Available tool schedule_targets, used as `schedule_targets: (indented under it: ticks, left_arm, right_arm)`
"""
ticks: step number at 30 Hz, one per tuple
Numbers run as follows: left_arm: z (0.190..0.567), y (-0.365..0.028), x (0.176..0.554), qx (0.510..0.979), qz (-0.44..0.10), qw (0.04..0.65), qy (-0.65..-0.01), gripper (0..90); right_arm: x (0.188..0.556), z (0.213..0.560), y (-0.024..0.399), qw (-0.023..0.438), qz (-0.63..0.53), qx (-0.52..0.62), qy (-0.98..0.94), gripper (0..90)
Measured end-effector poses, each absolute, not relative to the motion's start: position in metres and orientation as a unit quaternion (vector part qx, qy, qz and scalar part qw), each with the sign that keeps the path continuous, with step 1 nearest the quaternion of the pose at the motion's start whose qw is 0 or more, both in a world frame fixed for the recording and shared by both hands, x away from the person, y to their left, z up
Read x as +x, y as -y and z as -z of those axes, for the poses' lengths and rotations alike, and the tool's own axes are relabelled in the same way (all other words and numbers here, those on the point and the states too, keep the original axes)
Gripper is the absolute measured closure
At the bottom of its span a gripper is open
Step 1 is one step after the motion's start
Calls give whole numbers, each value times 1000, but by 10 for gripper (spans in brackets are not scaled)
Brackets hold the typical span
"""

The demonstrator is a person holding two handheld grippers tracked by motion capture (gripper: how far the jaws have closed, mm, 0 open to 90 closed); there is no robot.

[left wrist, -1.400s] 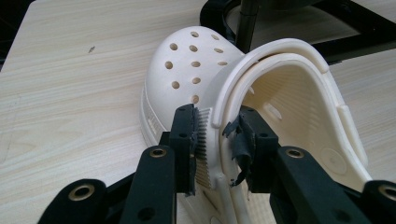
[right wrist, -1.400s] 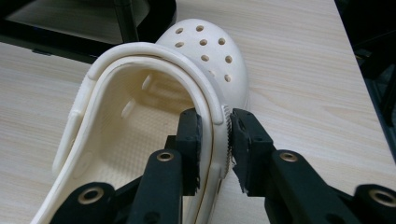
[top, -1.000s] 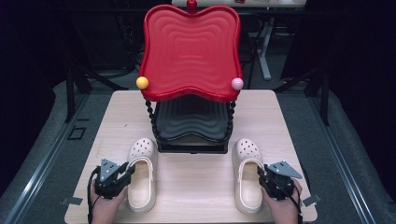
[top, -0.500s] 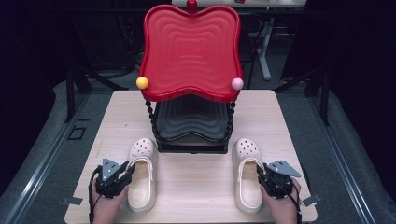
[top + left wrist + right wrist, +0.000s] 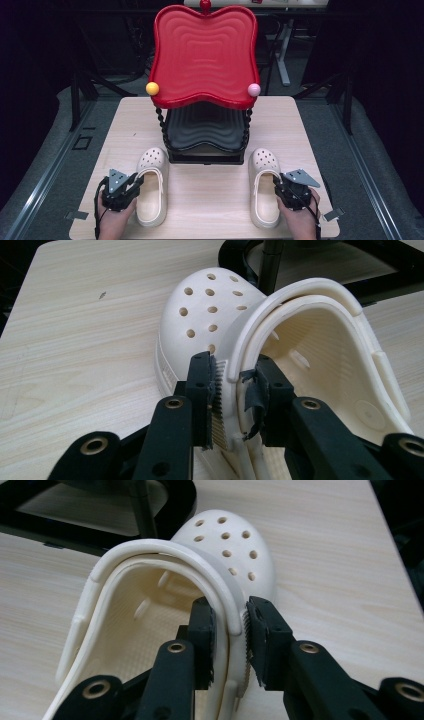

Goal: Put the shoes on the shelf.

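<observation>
Both grippers, left gripper [image 5: 131, 184] and right gripper [image 5: 280, 184], have just been closing, their jaws now pinching the outer side walls of the left shoe [image 5: 151, 189] and right shoe [image 5: 264, 192] at the bottom of the frame, so a lift looks ready.

High view overhead, facing forward-down, 2 gripper views close, each sharing 1 clog [image 5: 220, 325] with it

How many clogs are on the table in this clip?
2. The left clog lies near the front left, its outer wall between the left gripper jaws. The right clog lies front right, its wall between the right gripper jaws. None seem hidden.
</observation>
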State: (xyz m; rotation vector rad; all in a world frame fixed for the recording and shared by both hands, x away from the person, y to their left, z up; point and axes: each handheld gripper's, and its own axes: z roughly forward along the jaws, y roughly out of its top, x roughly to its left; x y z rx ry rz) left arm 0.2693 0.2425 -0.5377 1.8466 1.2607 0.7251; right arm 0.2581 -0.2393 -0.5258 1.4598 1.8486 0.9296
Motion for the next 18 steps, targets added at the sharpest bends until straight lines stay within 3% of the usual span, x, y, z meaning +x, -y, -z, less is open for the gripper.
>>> schedule_targets:
  ticks: [4, 18]
  left_arm:
    - [537, -245, 270, 727, -281, 384, -496, 741]
    - [517, -251, 259, 724, -273, 406, -486, 753]
  right_arm:
    - [255, 524, 233, 280, -352, 557, -698, 735]
    - [242, 512, 230, 299, -362, 543, -696, 754]
